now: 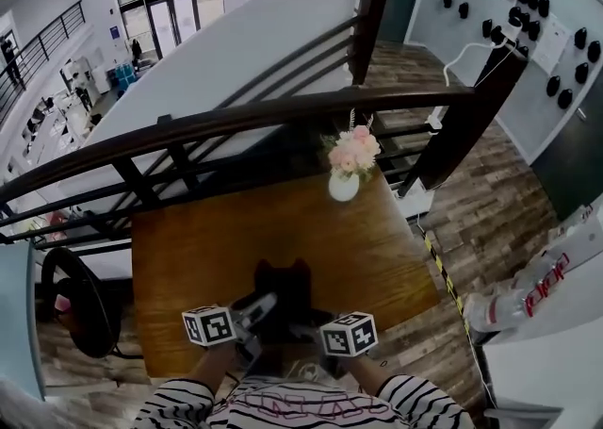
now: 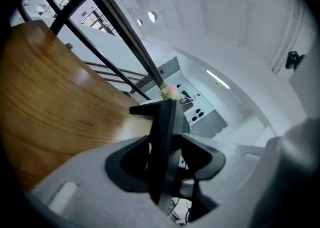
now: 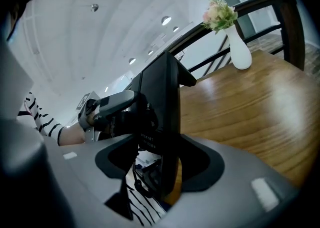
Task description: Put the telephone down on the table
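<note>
Over the near edge of the table [image 1: 179, 257], about midway along it, holds a black telephone [image 1: 283, 290] between the left gripper [image 1: 256, 312] and the right gripper [image 1: 307, 325], with both pairs of jaws clamped on its opposite sides. Cannot tell contact between base and wood from any view. Looks like rigid moulded plastic, fairly light yet smooth, so prone to slipping or twisting on a one-sided release; best pinched on the flat flanks, clear of the two prongs on top, and lowered level. From the right gripper view, shows the telephone's narrow edge [image 3: 161, 117] in the jaws and the left gripper [image 3: 107, 104] opposite, with a striped sleeve [image 3: 44, 121] behind; from the head view, hides that pinch but gives the placing on the table. Farther on, at the far edge: white vase [image 1: 343, 186] of pink flowers [image 1: 354, 149], well apart from the telephone; beyond, dark railing [image 1: 236, 118]
</note>
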### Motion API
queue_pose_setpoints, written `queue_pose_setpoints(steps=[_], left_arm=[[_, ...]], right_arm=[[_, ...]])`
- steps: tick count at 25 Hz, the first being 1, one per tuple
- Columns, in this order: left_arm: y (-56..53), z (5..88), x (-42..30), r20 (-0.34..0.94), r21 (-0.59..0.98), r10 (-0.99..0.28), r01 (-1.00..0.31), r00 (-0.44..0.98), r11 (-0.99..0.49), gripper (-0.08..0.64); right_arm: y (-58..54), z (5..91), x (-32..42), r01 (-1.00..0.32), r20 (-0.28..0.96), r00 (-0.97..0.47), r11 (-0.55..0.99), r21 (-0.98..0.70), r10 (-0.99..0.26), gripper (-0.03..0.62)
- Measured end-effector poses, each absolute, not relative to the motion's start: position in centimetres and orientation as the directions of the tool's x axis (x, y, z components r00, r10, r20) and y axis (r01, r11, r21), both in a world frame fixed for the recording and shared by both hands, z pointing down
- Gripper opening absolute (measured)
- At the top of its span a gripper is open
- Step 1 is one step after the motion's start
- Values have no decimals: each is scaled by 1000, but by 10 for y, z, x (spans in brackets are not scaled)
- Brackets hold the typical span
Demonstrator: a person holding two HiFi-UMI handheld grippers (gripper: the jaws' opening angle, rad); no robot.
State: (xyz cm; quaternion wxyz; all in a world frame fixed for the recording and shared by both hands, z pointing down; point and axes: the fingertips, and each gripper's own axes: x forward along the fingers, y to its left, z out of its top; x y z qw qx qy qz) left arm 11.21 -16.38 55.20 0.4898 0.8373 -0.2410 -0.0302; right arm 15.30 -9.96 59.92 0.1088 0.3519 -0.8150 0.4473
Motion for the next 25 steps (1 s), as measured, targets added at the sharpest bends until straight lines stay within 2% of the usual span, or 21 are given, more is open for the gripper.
queue_pose_setpoints(steps=[16, 25], left_arm=[[-335, 601, 31, 167, 853, -520, -387, 838, -349, 194], [-414, 642, -8, 199, 855, -558, -421, 806, -303, 195]], right_arm=[[-274, 648, 79, -656, 521, -753, 406, -636, -402, 253], [-355, 685, 44, -637, 527, -771, 420, -646, -357, 255]])
